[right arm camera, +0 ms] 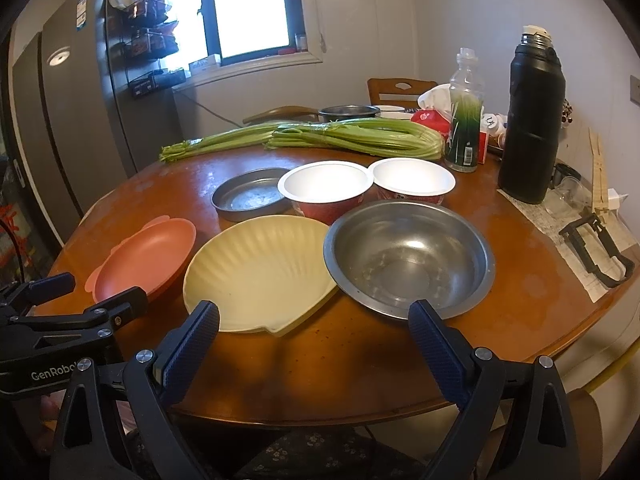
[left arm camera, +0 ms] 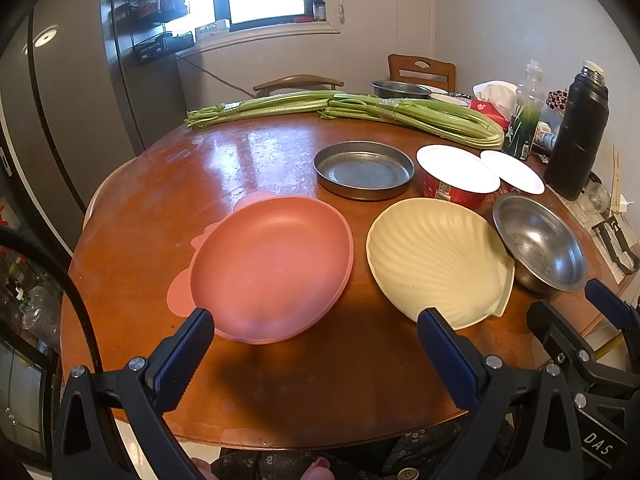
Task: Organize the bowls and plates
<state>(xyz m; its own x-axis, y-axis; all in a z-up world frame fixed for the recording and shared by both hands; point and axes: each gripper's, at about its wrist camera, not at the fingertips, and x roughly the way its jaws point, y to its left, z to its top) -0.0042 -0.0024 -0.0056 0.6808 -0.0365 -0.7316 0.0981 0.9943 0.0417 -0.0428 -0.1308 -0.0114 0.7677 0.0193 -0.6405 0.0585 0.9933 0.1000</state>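
A pink plate (left arm camera: 272, 268) lies on the round wooden table, with a cream shell-shaped plate (left arm camera: 436, 260) to its right. A steel bowl (left arm camera: 540, 244) sits right of the shell plate. Behind them are a flat metal pan (left arm camera: 362, 168) and two red paper bowls with white insides (left arm camera: 456, 172). My left gripper (left arm camera: 316, 320) is open and empty, just in front of the pink plate. My right gripper (right arm camera: 314, 312) is open and empty, in front of the shell plate (right arm camera: 260, 272) and steel bowl (right arm camera: 408, 256). The pink plate (right arm camera: 148, 256) is at its left.
Two celery bundles (left arm camera: 360, 110) lie across the far side of the table. A black thermos (right arm camera: 532, 128), a clear bottle (right arm camera: 464, 112), a tissue pack and small clutter stand at the right. A black clip (right arm camera: 596, 248) lies near the right edge. Chairs stand behind the table.
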